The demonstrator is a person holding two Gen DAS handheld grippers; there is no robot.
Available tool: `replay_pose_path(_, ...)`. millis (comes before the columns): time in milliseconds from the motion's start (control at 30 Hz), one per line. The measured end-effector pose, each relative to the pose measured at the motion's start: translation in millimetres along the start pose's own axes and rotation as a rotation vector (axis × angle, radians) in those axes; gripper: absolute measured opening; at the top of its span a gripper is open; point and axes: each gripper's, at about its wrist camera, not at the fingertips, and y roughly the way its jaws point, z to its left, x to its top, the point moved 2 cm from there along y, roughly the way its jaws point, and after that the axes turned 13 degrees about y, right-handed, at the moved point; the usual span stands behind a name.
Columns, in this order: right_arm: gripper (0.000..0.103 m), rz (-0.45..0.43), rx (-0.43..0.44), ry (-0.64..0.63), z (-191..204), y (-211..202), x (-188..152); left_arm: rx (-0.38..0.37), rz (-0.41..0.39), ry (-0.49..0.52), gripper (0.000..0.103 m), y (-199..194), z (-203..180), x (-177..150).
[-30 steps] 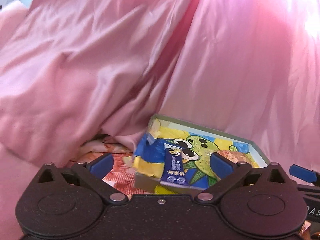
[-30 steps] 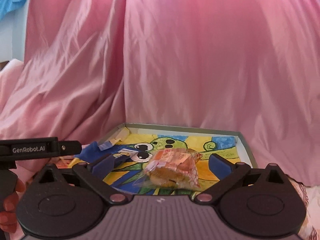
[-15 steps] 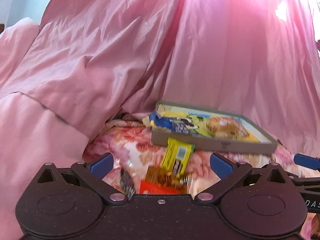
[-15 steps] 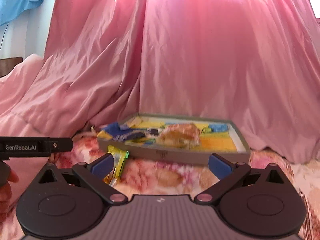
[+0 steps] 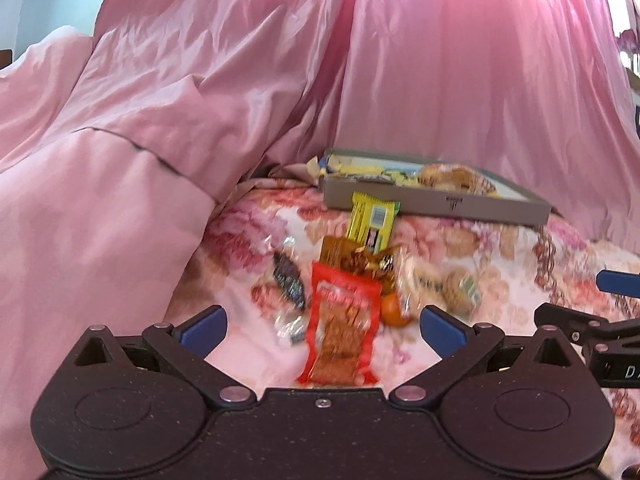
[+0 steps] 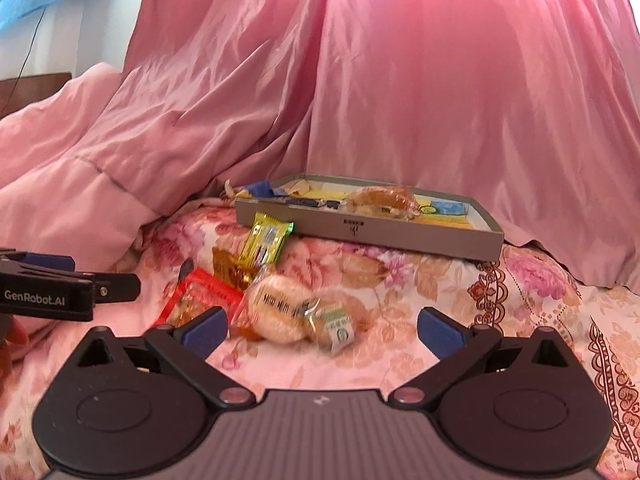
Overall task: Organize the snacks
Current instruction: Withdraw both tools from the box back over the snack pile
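- My right gripper (image 6: 322, 326) is empty with its jaws spread wide; a second ago it hung right over the tray with the wrapped bun between its fingers, and that bun (image 6: 380, 199) now lies inside the tray (image 6: 360, 232), so that placement looks done.
- My left gripper (image 5: 322, 322) is also spread wide and holds nothing; a second ago it was close above the tray's near-left corner, where the blue packet lay on the rim.
- Both grippers have pulled back from the tray, and the loose pile on the flowered bedspread (image 6: 520, 320) has come into view between me and it.
- In the tray now: the bun toward the middle and blue wrappers (image 6: 260, 189) at the left end; the rest of its contents are too blurred to name.
- Still outside: a yellow bar (image 5: 370, 220) leaning against the tray's front wall, a gold-wrapped piece (image 5: 360, 258) just below it, a red packet (image 5: 342, 320) straight ahead of my left gripper, a dark small candy (image 5: 289, 280) to its left, and something small and orange (image 5: 392, 310) beside it.
- Just ahead of my right gripper lie pale round rice crackers in clear wrap (image 6: 280, 306) with a smaller green-labelled pack (image 6: 334, 324) touching them.
- I judge the task partly done, several snacks still to go.
- The red packet lines up with my left gripper and the crackers with my right, so these seem the likely next picks.
- The soft bedding and slippery wrappers may let a packet slide out of a pinch.
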Motion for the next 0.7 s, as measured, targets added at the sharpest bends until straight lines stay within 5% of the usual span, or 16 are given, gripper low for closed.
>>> replay_pose_path(700, 0.103, 0.188, -0.012, -0.002, 0, -3, -54, -0.047, 0.134, -0.006, 0.102, 6, -1, -37)
